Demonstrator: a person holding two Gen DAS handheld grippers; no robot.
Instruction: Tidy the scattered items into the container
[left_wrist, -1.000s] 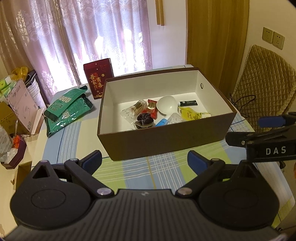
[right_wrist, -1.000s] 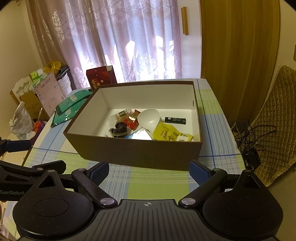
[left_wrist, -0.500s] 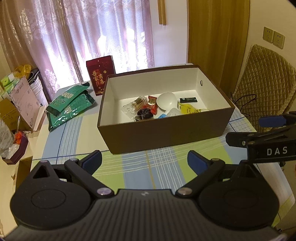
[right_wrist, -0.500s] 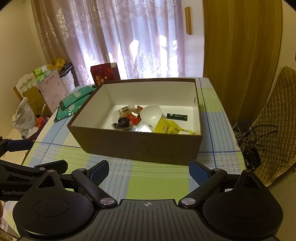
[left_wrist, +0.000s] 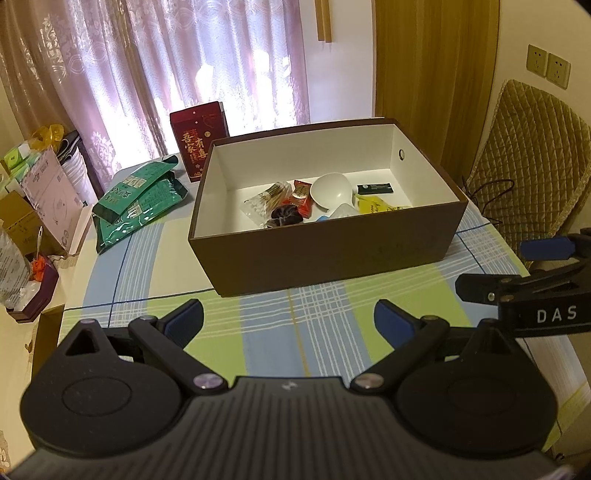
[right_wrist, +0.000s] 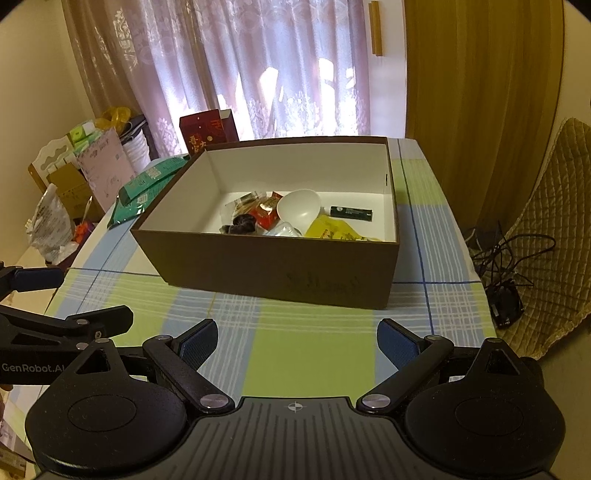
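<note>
The brown box (left_wrist: 325, 254) sits on the table ahead of both grippers — left gripper (left_wrist: 288, 321) and right gripper (right_wrist: 297, 341) spread wide, holding nothing.

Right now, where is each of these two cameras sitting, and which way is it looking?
Left wrist view: rides on the left claw, facing the brown cardboard box on the checked tablecloth; its own open fingers show, with the right claw at the right edge.
Right wrist view: rides on the right claw, facing the same box; the left claw shows at left.
Both show the white plastic scoop inside.
</note>
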